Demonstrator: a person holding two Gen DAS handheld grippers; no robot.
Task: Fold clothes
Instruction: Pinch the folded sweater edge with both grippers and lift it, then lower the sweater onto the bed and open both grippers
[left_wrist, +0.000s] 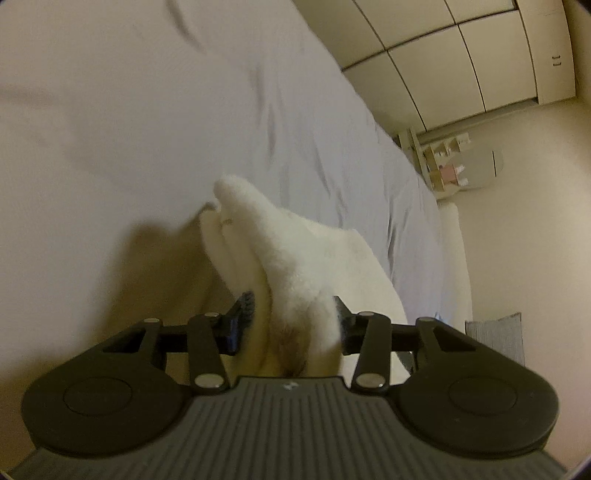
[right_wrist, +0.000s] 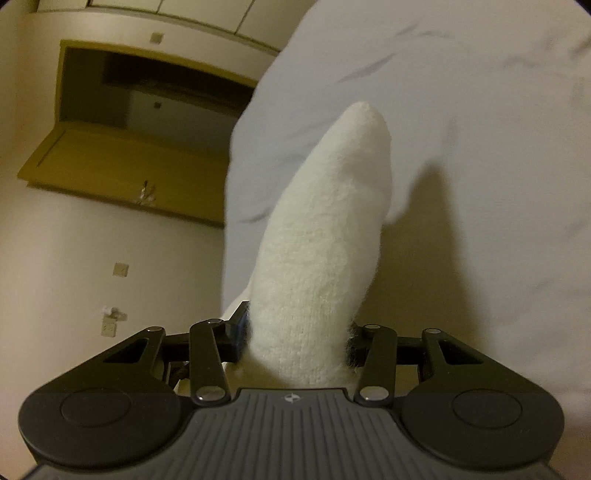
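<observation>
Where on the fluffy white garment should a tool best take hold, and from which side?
At its bunched edge, from the near side, as both do now: the left tool and right tool each pinch a gathered fold of the white garment, which hangs above the bed.

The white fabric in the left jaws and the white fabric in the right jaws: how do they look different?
The left gripper holds white fabric bunched in several folds, spreading wide. The right gripper holds white fabric as one narrow, smooth, rounded strip. Both are fluffy, clamped in the jaws and raised over the pale bed sheet.
</observation>
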